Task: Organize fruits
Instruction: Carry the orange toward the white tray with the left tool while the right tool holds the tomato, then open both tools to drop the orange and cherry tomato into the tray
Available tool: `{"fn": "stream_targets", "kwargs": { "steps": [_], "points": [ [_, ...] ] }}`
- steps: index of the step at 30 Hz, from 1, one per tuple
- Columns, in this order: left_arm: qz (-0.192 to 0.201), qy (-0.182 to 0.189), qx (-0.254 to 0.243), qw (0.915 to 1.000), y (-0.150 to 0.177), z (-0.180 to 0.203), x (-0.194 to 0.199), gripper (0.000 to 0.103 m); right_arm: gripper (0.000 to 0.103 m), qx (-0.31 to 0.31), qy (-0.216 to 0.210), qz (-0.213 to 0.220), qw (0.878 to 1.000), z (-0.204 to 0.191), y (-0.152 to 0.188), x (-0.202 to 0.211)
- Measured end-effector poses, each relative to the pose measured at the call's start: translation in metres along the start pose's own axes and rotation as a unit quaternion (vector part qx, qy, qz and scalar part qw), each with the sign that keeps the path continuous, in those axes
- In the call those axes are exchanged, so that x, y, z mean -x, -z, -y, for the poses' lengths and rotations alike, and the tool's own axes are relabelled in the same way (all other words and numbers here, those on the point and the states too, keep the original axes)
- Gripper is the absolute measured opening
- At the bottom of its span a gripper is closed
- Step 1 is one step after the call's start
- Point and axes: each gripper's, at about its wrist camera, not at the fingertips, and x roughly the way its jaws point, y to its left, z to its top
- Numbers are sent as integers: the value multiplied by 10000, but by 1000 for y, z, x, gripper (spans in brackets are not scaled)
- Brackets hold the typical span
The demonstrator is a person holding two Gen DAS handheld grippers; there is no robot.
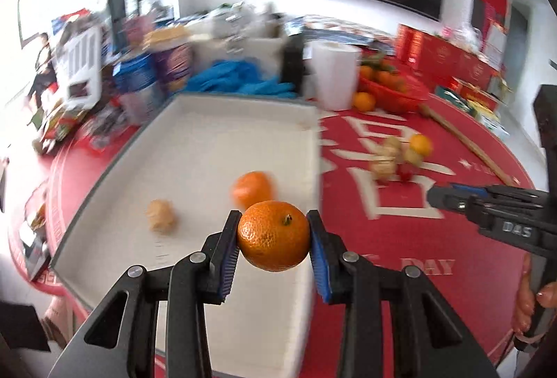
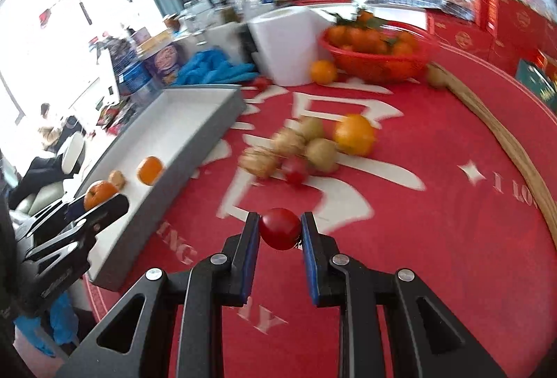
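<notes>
Left jaws clamping a mandarin (image 1: 274, 236) above the white tray (image 1: 195, 141), right jaws pinching a small red fruit (image 2: 280, 228) over the red tablecloth (image 2: 435, 238)

Clamped mandarin (image 1: 274, 236), clamped red tomato (image 2: 280, 228)

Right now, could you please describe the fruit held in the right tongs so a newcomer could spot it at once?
Start at the white tray on the red tablecloth, then look to the cloth beside its near end. There the right tongs pinch a small cherry tomato, glossy, deep red and smooth, unlike the larger orange mandarin in the left tongs.
</notes>
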Motion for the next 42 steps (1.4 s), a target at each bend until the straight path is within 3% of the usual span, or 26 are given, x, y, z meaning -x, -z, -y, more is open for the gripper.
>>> {"fn": "stream_targets", "kwargs": {
  "steps": [6, 13, 26, 28, 31, 32, 33, 34, 35, 36, 42],
  "points": [
    [-149, -268, 218, 9993, 8, -39, -13, 40, 25, 466, -292, -140, 9984, -54, -18, -24],
    [-410, -360, 214, 9983, 19, -55, -27, 40, 25, 821, -461, -258, 9952, -104, -39, -52],
    [-234, -430, 66, 9988, 23, -65, -27, 43, 25, 1137, -580, -398, 9910, -157, -56, -86],
    [-206, -482, 81, 9986, 23, -66, -27, 47, 25, 1181, -570, -430, 9904, -161, -56, -90],
    [-143, -703, 77, 9974, 24, -68, -27, 71, 25, 1200, -586, -535, 9896, -164, -57, -95],
    [-157, -696, 103, 9974, 24, -69, -28, 81, 27, 1191, -589, -584, 9894, -164, -57, -96],
    [-181, -666, 126, 9975, 25, -69, -28, 81, 31, 1186, -585, -578, 9895, -164, -57, -96],
    [-199, -609, 150, 9978, 25, -70, -28, 81, 54, 1182, -577, -568, 9897, -164, -58, -95],
    [-185, -601, 141, 9979, 25, -69, -27, 81, 89, 1173, -567, -542, 9900, -164, -59, -94],
    [-168, -615, 135, 9979, 25, -69, -26, 82, 100, 1155, -529, -434, 9909, -163, -59, -90],
    [-47, -638, 165, 9978, 20, -66, -17, 82, 103, 1075, -359, -214, 9933, -150, -64, -71]
  ]
}}
